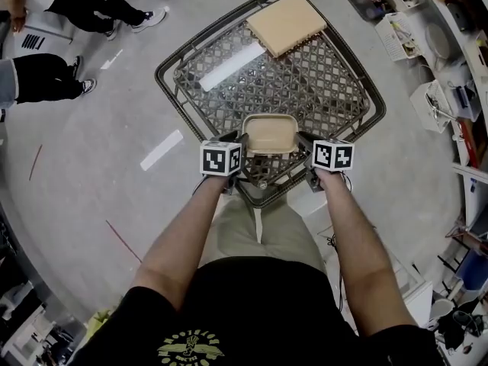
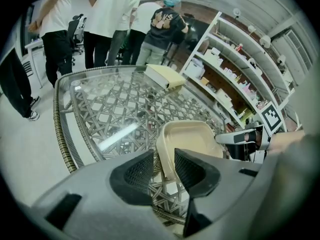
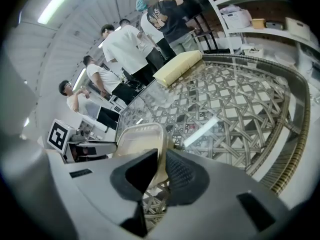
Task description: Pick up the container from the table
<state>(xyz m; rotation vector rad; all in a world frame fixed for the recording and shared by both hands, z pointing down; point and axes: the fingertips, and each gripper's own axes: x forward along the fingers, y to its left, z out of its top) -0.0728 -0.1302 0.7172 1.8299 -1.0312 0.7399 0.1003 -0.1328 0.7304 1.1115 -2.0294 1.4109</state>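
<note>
An open beige container [image 1: 269, 134] sits at the near corner of the glass-topped wicker table [image 1: 177, 96]. My left gripper [image 1: 241, 143] is at its left side; in the left gripper view the jaws [image 2: 164, 157] stand wide apart, with the container's rim [image 2: 165, 149] between them and gaps on both sides. My right gripper [image 1: 302, 142] is at the container's right side. In the right gripper view the gripper [image 3: 161, 158] has its pads closed on the thin rim [image 3: 161, 139]. Each gripper shows in the other's view across the container.
A closed tan box [image 1: 286, 24] lies at the table's far corner. Several people [image 2: 112, 19] stand beyond the table, and someone's legs [image 1: 46, 78] are at the left on the floor. Cluttered shelves [image 1: 442, 59] line the right side.
</note>
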